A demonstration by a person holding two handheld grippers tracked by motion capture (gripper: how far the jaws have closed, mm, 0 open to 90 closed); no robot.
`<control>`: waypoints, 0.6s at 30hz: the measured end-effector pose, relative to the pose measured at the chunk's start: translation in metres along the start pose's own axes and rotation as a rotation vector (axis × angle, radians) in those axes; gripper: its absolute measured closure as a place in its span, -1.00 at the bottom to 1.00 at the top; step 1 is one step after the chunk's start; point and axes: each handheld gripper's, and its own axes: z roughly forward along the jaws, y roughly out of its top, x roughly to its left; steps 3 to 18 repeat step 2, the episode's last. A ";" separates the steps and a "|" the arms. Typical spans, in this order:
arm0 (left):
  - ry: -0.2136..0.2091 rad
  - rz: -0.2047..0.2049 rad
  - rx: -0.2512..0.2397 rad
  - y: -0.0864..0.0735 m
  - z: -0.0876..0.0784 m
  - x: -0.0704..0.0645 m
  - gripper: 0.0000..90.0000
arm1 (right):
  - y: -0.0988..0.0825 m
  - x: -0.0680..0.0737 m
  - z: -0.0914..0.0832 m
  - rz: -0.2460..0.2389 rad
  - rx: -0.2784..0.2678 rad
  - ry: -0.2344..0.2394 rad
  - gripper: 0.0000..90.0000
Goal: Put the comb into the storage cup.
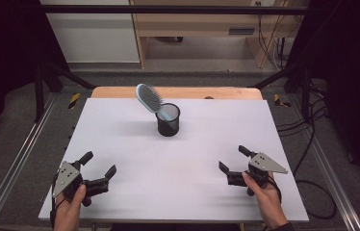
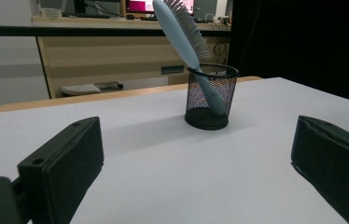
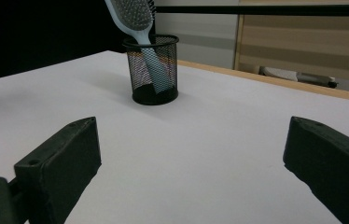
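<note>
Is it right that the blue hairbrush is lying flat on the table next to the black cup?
Not quite. The blue hairbrush stands handle-down inside the black cup, leaning over its rim, as the high view shows. It is not flat on the table.

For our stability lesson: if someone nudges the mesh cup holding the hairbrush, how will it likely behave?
The mesh cup looks light, so it probably slides easily. The hairbrush leans far beyond the rim, head up, so the cup may tip toward that side.

Pale blue hairbrush [image 1: 149, 99] with grey bristles, black mesh cup [image 1: 168, 120], white table [image 1: 120, 139] edged in light wood at far side, black grippers with grey plates.
</note>
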 end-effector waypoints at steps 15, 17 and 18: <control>0.004 -0.010 -0.001 0.000 0.000 0.002 -0.95 | 0.000 -0.001 0.001 0.002 0.007 -0.016 -0.90; 0.004 -0.010 -0.001 0.000 0.000 0.002 -0.95 | 0.000 -0.001 0.001 0.002 0.007 -0.016 -0.90; 0.004 -0.010 -0.001 0.000 0.000 0.002 -0.95 | 0.000 -0.001 0.001 0.002 0.007 -0.016 -0.90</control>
